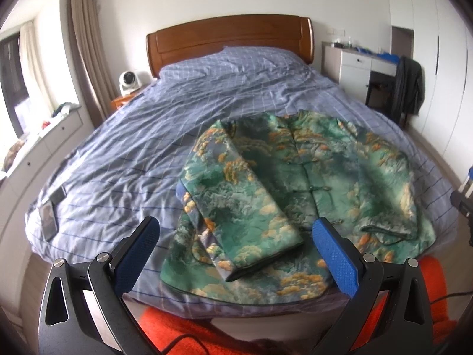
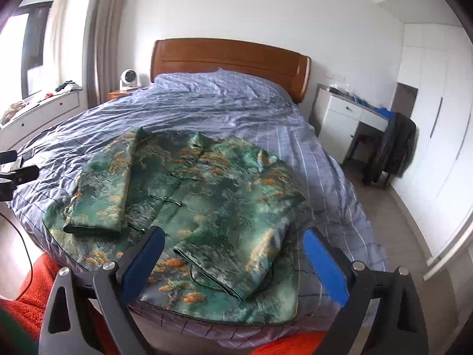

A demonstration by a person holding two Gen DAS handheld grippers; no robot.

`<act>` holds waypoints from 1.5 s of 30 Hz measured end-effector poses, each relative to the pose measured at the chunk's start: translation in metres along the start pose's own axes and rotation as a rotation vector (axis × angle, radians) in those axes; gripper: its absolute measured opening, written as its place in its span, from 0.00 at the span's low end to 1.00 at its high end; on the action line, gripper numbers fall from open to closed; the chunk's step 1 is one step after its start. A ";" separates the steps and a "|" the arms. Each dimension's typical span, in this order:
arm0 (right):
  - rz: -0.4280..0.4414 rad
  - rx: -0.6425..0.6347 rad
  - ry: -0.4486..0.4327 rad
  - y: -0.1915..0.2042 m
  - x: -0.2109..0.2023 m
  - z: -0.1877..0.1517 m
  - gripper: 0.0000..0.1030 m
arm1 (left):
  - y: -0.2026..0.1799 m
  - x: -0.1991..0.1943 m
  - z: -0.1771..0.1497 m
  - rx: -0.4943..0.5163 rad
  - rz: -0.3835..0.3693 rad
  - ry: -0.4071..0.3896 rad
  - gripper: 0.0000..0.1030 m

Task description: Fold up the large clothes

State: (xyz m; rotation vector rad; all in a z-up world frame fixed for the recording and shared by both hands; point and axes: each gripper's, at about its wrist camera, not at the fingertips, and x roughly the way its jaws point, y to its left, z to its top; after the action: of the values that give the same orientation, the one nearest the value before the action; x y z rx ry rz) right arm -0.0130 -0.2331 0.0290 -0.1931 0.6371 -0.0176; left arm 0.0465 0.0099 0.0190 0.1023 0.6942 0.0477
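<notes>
A green jacket (image 1: 295,177) with an orange cloud pattern lies face up on the bed near its foot edge, both sleeves folded in over the front. It also shows in the right wrist view (image 2: 212,189). My left gripper (image 1: 236,230) is open and empty, held above the cuff of the left sleeve (image 1: 236,207). My right gripper (image 2: 233,239) is open and empty, held above the cuff of the right sleeve (image 2: 236,254). Neither touches the cloth.
The bed has a blue checked cover (image 1: 147,136) and a wooden headboard (image 1: 230,38). A phone (image 1: 48,219) lies at the bed's left edge. A white desk (image 2: 348,118) and a chair with a dark coat (image 2: 393,148) stand to the right. Orange cloth (image 1: 431,278) is below me.
</notes>
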 end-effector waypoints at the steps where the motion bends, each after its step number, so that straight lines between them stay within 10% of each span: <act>1: 0.004 -0.013 -0.010 0.002 0.000 0.001 0.94 | -0.001 0.000 0.001 0.006 0.017 -0.002 1.00; 13: 0.028 -0.050 -0.016 0.000 0.005 0.004 0.94 | -0.004 0.006 0.002 0.003 0.066 0.054 1.00; 45: 0.100 -0.097 0.063 0.023 0.024 -0.002 0.94 | -0.023 0.010 -0.005 0.006 -0.209 0.024 1.00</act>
State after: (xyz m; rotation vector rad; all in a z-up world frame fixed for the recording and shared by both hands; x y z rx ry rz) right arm 0.0042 -0.2125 0.0090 -0.2552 0.7105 0.1037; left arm 0.0511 -0.0117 0.0063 0.0346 0.7255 -0.1541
